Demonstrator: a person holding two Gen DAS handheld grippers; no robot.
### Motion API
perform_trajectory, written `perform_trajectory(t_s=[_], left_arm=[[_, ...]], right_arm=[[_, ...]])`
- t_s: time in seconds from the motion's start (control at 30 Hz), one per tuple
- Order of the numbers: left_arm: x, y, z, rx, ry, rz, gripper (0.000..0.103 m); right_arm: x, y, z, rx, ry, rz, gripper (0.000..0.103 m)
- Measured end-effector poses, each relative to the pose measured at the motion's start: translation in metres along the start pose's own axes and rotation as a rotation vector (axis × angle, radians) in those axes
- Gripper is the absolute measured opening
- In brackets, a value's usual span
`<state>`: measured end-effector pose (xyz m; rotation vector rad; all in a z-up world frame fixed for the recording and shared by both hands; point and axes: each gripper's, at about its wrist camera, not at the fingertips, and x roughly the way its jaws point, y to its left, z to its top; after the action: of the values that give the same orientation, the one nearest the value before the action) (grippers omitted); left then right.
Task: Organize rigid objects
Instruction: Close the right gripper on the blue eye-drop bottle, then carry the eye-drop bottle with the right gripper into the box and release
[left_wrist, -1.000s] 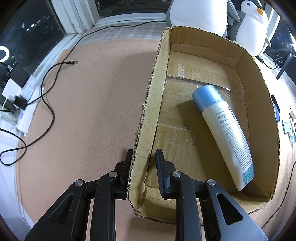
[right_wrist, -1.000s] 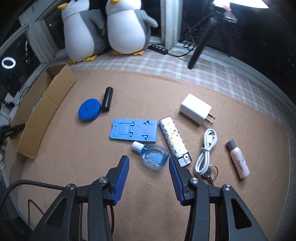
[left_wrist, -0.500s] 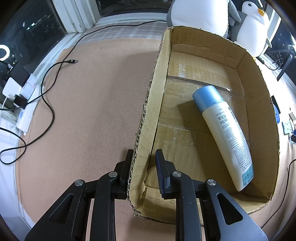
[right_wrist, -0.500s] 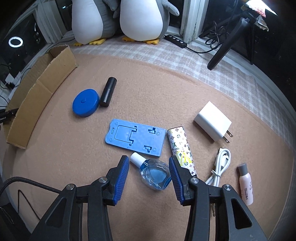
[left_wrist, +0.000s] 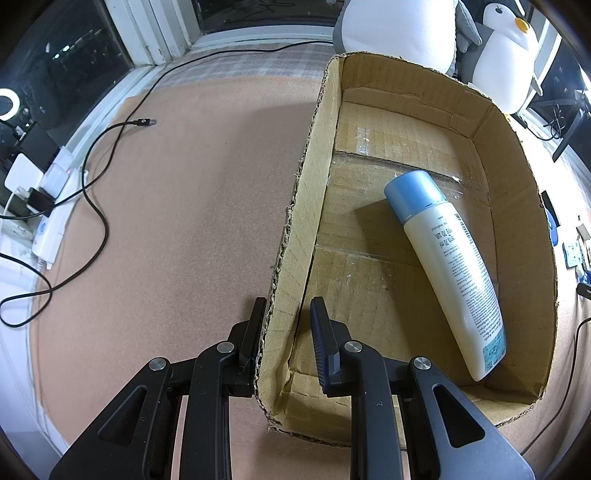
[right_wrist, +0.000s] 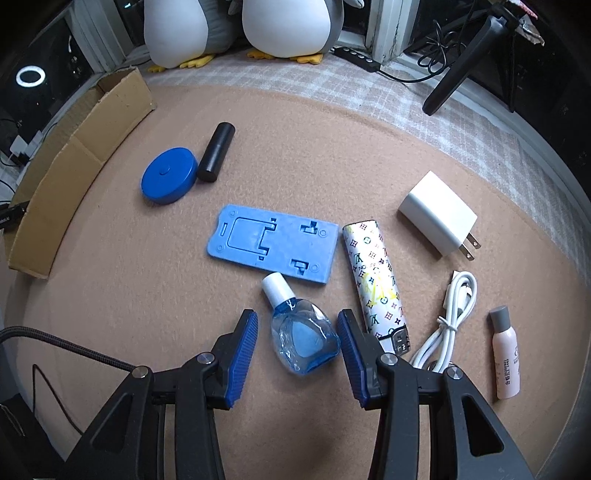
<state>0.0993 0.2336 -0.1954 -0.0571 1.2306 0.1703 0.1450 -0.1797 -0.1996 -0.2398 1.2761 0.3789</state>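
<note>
1. In the left wrist view, the cardboard box fills the right half of the frame on the worktop; a bottle lies inside along its right wall.
2. The left hand-held gripper straddles the box's left wall at lower centre.
3. A cable trails at far left.
4. In the right wrist view, the dropper bottle lies at lower centre between the right hand-held gripper's fingers.
5. The phone stand lies just above it, the patterned tube to its right.
6. The charger sits at the right.
</note>
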Motion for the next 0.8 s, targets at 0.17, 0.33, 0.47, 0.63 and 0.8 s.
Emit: perform_trajectory(t_s=[0.17, 0.33, 0.47, 0.63, 0.8], left_arm=[[0.000, 0.001, 0.000, -0.004, -0.001, -0.004, 0.020], [0.001, 0.001, 0.000, -0.006, -0.004, -0.005, 0.020], [0.001, 0.002, 0.000, -0.008, -0.005, -0.010, 0.020], [0.001, 0.002, 0.000, -0.008, -0.005, -0.010, 0.020], [0.001, 0.001, 0.001, -0.011, -0.006, -0.015, 0.020]], right_arm=[[0.001, 0.001, 0.001, 0.012, 0.011, -0.005, 0.037], [0.000, 0.002, 0.000, 0.024, 0.022, -0.025, 0.032], [-0.001, 0.006, -0.002, 0.033, 0.018, -0.044, 0.031], [-0.008, 0.011, -0.002, 0.060, -0.011, -0.053, 0.031], [-0.025, 0.021, 0.000, 0.071, -0.056, -0.058, 0.031]])
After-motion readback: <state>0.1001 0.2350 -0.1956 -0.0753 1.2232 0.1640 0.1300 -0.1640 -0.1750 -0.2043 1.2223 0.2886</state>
